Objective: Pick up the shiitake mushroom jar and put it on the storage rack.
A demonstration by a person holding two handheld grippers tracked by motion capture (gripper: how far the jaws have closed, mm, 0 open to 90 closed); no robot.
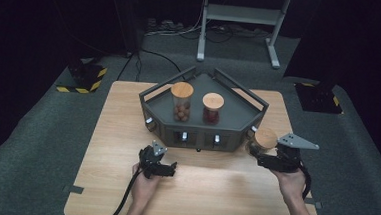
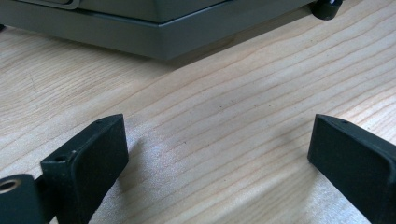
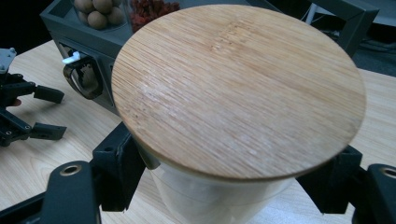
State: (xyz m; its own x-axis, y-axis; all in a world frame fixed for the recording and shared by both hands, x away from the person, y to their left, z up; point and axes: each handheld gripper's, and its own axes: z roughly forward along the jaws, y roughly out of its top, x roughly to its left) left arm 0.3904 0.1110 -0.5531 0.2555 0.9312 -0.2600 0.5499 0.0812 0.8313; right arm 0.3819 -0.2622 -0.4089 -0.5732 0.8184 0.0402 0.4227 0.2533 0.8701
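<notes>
Risk number one, as I see it, is that jar [image 1: 261, 142] with the bamboo lid [image 3: 238, 88] slipping or tipping. The right gripper [image 1: 268, 160] is pinching it around the glass just under the lid, both black jaws pressed against the sides in the right gripper view, and it sits just off the right front corner of the grey tray [image 1: 237, 135], over or on the wooden table [image 1: 223, 199] (can't tell if the bottom is resting or lifted). Glass is slick and the grip is high up, so if the jar is heavy with contents it could swing or slide down through the pads. The other thing is the tray's raised rail [image 1: 249, 93]: I'd guess the jar is headed in beside the two jars already standing there, the one with brown balls [image 1: 181, 107] and the one with red stuff [image 1: 212, 111], and a low carry could clip the rail or knock the red one over, since they stand pretty near each other. The lid just sits on top as far as I can see, so a hard bump might pop it off. Left gripper [image 1: 167, 168] is no help if anything goes: its jaws are spread wide with nothing between them, hovering low over bare table in front of the tray, well apart from the jar.
</notes>
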